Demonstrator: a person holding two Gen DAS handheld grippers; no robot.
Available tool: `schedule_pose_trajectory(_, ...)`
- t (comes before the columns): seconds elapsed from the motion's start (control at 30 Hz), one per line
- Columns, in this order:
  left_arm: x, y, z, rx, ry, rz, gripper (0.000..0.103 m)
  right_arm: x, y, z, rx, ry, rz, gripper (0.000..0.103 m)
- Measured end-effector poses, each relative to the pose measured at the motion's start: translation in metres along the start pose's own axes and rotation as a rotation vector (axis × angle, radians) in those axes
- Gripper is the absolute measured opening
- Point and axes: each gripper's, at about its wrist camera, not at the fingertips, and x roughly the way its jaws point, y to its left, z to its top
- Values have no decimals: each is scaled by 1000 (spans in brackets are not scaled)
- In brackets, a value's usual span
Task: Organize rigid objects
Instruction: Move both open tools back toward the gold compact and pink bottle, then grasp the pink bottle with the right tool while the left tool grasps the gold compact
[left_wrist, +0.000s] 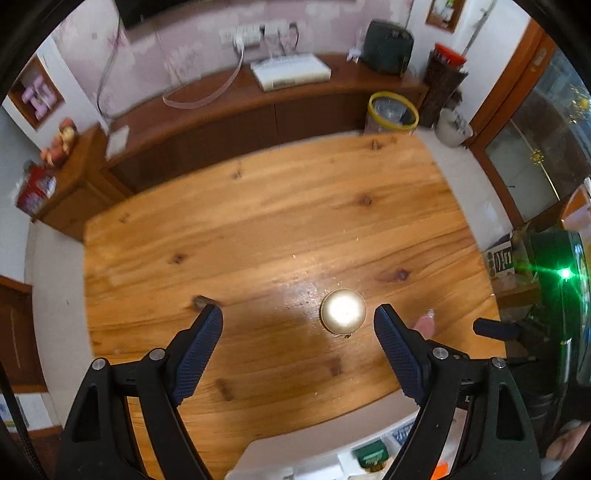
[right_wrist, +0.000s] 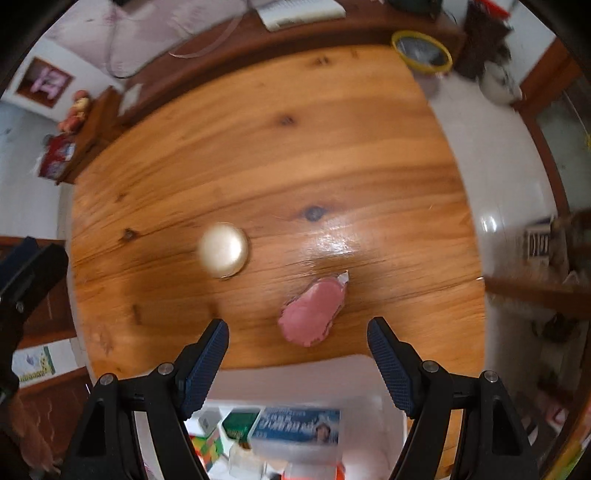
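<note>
— Looking down over the wooden table (right_wrist: 258, 155), what do you have under each claw?

— Two loose things on the bare wood. Under my right gripper (right_wrist: 297, 334) lies the pink packet (right_wrist: 314, 314), just ahead of the fingertips and a little toward the right finger. Under my left gripper (left_wrist: 297, 325) stands the round gold tin (left_wrist: 342, 312), close beside the right finger (left_wrist: 397, 354), well off from the left one.

— Which claw is nearer to which?

— The right is nearer the packet, the left nearer the tin. In the left view the packet only peeks out past my right finger, so I judge it belongs to the other hand.

— How does the packet lie?

— Its long axis runs slantwise, from near-left to far-right with its crimped silver end farthest from me. My right jaws span left to right, so they would cross it at an angle; I'd judge a small roll of the wrist is needed to close across its narrow side.

— And the jaws?

— Both pairs stand apart with nothing between the pads. The white bin (right_wrist: 354, 373) with boxes sits at the near table edge, beneath my wrists
</note>
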Motion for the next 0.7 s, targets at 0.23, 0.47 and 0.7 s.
schedule_pose_trajectory(0.23, 44, 1, 8, -61, 73, -40, 86, 42, -1, 7, 57, 79, 4, 78)
schedule_pose_trajectory(0.47, 68, 2, 10, -82, 118, -38, 86, 64, 13, 8, 43, 113, -21, 78)
schedule_pose_trajectory(0.7, 76, 5, 9, -106, 135, -51, 86, 75, 16, 6, 56, 119, -91, 77)
